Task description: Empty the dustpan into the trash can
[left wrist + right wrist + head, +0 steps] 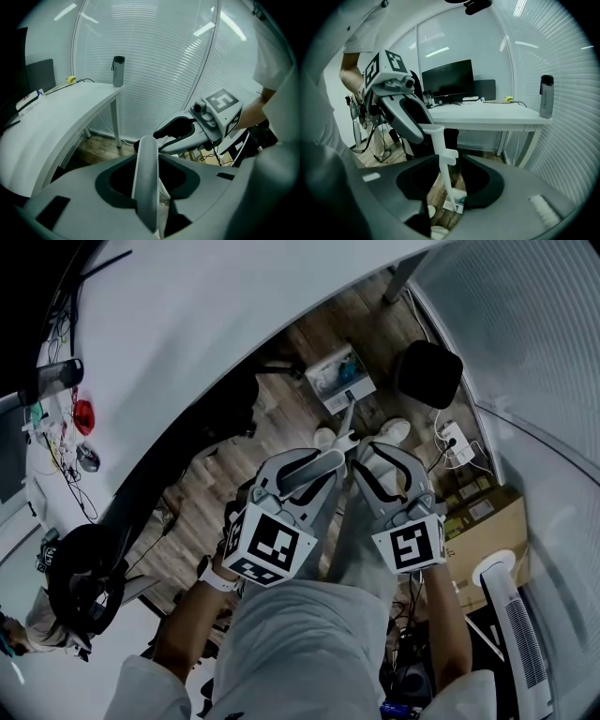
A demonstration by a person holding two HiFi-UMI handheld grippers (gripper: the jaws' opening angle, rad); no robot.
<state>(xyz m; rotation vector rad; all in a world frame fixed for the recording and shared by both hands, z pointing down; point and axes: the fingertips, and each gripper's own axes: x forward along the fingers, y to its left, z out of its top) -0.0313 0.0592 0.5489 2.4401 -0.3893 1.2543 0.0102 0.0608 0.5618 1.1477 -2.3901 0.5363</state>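
Left gripper (321, 465) clamps the dustpan handle (146, 178), frame centre | right gripper (450, 185) spread around the same handle, not gripping | dustpan (342, 379) apparently on floor, upper centre, near dark trash can (428, 371) | best: close right, lift level, tip over can.

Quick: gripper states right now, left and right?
Left gripper: closed on the white handle.
Right gripper: open, the same handle passing between its jaws, not gripped.

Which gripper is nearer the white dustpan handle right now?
Left. The left gripper is shut on the handle at its top end; the right gripper hangs open just beside it, not gripping it.
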